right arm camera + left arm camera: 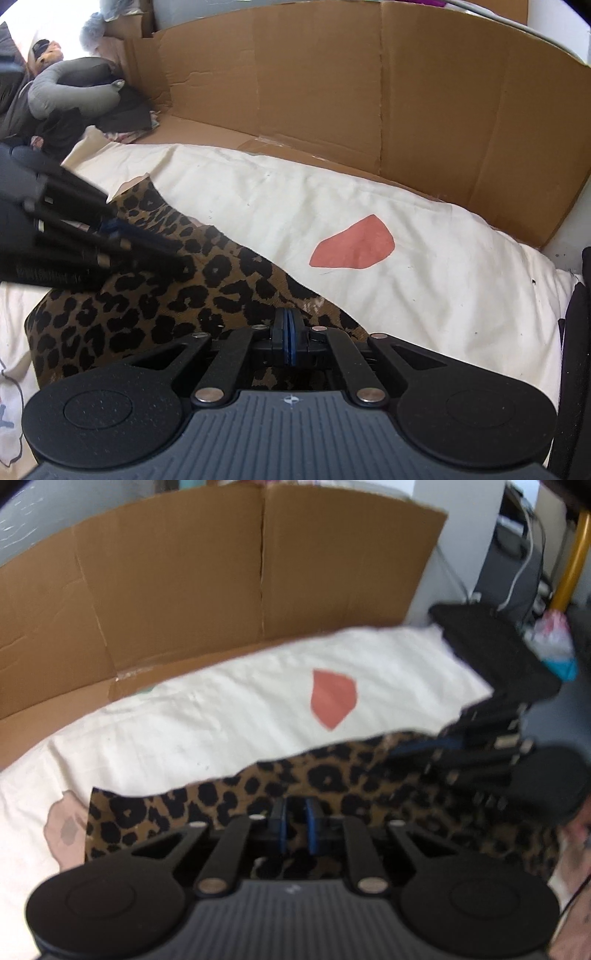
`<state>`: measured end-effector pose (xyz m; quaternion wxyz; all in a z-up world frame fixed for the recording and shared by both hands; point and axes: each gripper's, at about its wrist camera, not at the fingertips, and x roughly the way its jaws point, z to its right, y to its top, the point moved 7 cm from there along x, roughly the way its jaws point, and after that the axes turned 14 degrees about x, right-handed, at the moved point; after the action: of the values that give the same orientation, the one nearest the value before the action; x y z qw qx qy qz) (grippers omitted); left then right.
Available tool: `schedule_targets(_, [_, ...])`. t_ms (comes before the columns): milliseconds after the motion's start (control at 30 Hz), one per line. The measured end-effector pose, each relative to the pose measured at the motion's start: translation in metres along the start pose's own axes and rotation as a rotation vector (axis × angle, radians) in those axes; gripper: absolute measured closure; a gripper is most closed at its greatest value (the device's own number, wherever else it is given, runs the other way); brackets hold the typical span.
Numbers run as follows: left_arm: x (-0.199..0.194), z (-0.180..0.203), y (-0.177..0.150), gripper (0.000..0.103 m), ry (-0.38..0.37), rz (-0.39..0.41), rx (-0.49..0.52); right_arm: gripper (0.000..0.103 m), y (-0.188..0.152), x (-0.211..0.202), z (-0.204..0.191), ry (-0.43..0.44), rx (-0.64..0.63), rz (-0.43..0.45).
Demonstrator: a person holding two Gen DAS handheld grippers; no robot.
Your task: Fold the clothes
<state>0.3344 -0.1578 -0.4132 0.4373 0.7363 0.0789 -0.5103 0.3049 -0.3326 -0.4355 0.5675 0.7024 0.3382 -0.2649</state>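
Leopard cloth (155, 295) on cream sheet (369, 206). Right gripper (289, 341) pinched tight on its edge; left gripper (294, 825) slightly parted, cloth between. Cardboard (332, 85) behind.

Soft daylight, perhaps from upper left; fisheye bends edges; left wrist view motion-blurred throughout.

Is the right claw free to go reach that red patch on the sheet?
Probably not yet: the right claw looks shut on the leopard cloth. The path to the red patch is bare sheet.
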Motion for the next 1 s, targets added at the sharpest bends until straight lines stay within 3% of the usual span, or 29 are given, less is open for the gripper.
schedule_targets(233, [0.01, -0.002, -0.008, 0.09, -0.01, -0.012, -0.037, 0.094, 0.005, -0.011, 0.001, -0.015, 0.069, 0.005])
schedule_targets(367, [0.011, -0.004, -0.009, 0.09, -0.015, -0.012, -0.056, 0.069, 0.001, -0.029, -0.007, 0.021, 0.107, 0.025])
schedule_targets(633, [0.011, -0.004, -0.01, 0.09, -0.026, -0.009, -0.063, 0.065, -0.036, -0.043, -0.035, 0.06, 0.037, -0.005])
schedule_targets(767, [0.011, -0.004, -0.011, 0.09, -0.028, -0.007, -0.055, 0.058, -0.052, -0.037, -0.026, 0.055, 0.011, -0.021])
schedule_targets(1000, [0.011, -0.006, -0.012, 0.091, -0.034, -0.003, -0.061, 0.057, -0.058, -0.046, 0.011, -0.022, 0.083, -0.014])
